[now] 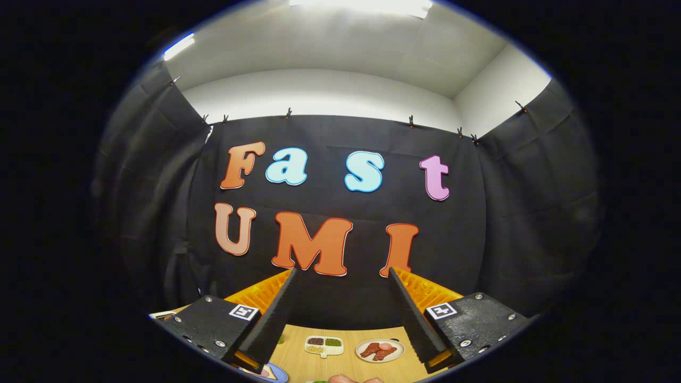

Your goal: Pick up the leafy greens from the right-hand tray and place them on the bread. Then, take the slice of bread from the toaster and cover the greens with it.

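The gripper (340,274) was held high with its fingers spread wide, grasping nothing. Between and below them lay the worktop (346,367), carrying a small divided dish (324,345) and a plate of sausage (380,350). The leafy greens, bread and toaster could not be made out. Judging by this, the pick had not begun; next the gripper needed tilting down toward the right-hand tray.

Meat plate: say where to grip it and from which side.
Take the plate by its near rim, probably from this side: it lies flat on the table, meat filling its middle. The open gripper must tilt down first.
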The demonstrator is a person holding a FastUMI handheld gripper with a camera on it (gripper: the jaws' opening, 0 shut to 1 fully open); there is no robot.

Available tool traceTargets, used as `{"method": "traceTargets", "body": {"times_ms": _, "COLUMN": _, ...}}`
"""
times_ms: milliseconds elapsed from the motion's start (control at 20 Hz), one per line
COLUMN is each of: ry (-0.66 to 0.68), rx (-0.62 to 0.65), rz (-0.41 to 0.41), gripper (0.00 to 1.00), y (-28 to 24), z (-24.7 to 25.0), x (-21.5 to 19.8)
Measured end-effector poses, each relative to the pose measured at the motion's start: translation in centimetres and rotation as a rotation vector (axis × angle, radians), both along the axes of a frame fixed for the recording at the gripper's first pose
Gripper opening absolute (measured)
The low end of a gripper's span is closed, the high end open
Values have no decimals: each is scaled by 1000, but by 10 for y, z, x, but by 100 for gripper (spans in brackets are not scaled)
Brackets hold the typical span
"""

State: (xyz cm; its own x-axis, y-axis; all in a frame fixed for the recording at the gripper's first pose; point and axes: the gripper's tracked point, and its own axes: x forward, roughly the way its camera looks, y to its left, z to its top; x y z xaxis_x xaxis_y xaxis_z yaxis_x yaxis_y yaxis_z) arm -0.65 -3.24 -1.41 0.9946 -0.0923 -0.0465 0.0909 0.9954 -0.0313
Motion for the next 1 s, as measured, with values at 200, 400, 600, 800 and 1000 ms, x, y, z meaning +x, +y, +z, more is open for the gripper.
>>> {"method": "traceTargets", "body": {"times_ms": 200, "ry": 2, "rx": -21, "rz": 1, "gripper": 99, "y": -1, "z": -4, "x": 1}}
{"method": "traceTargets", "body": {"times_ms": 400, "ry": 38, "rx": -24, "rz": 12, "gripper": 99, "y": 3, "z": -15, "x": 7}}
{"method": "traceTargets", "body": {"times_ms": 600, "ry": 59, "rx": -32, "rz": 9, "gripper": 99, "y": 0, "z": -26, "x": 9}}
{"method": "traceTargets", "body": {"times_ms": 800, "ry": 92, "rx": -7, "rz": 12, "gripper": 99, "y": -1, "z": -42, "x": 13}}
{"method": "traceTargets", "body": {"times_ms": 1000, "ry": 124, "rx": -1, "rz": 35, "gripper": 99, "y": 1, "z": -62, "x": 14}}
